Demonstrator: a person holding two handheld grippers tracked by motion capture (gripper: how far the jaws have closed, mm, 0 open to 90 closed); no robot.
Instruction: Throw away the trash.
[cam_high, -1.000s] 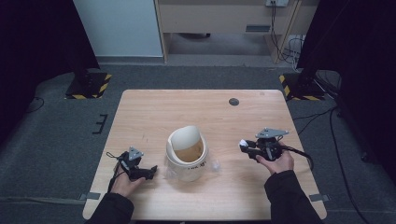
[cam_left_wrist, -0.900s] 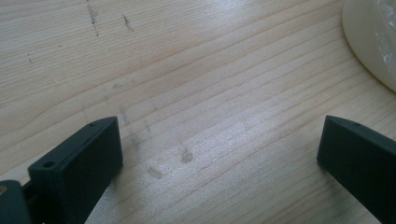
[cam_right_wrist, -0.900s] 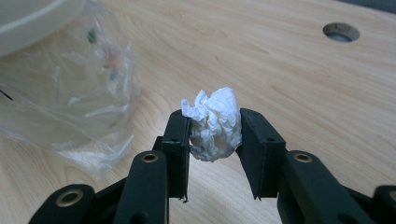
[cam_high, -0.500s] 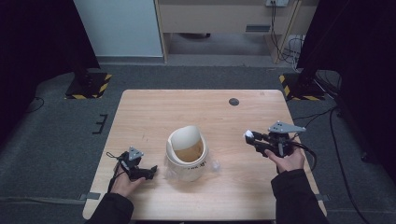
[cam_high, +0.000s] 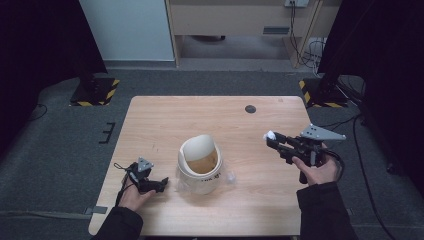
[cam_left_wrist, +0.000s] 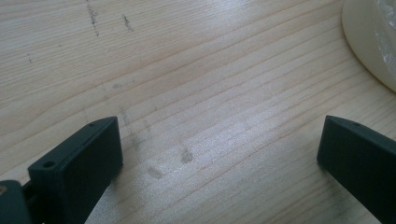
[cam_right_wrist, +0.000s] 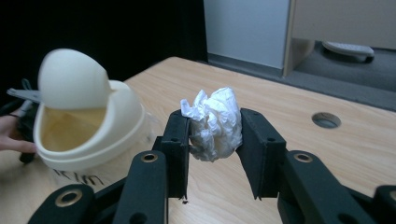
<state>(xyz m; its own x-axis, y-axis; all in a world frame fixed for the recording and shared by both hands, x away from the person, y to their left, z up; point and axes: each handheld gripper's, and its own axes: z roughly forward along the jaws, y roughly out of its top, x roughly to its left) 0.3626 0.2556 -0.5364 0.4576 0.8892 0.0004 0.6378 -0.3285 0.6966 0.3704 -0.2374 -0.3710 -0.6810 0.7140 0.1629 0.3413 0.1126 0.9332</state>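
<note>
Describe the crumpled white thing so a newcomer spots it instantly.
Start at the wooden table and its cream bin with the lid swung open. Look to the bin's right, above the table, at the right gripper. The paper wad is pinched between its black jaws: small, white, wrinkled, the one thing held off the table.

Dark handwritten marks stand on the lower front wall of the cream swing-lid bin (cam_right_wrist: 93, 140), seen in the right gripper view; the characters are partly cut off by the gripper and cannot be made out. The same marks appear as a faint smudge on the bin in the high view. No other legible text, label, brand or number found
</note>
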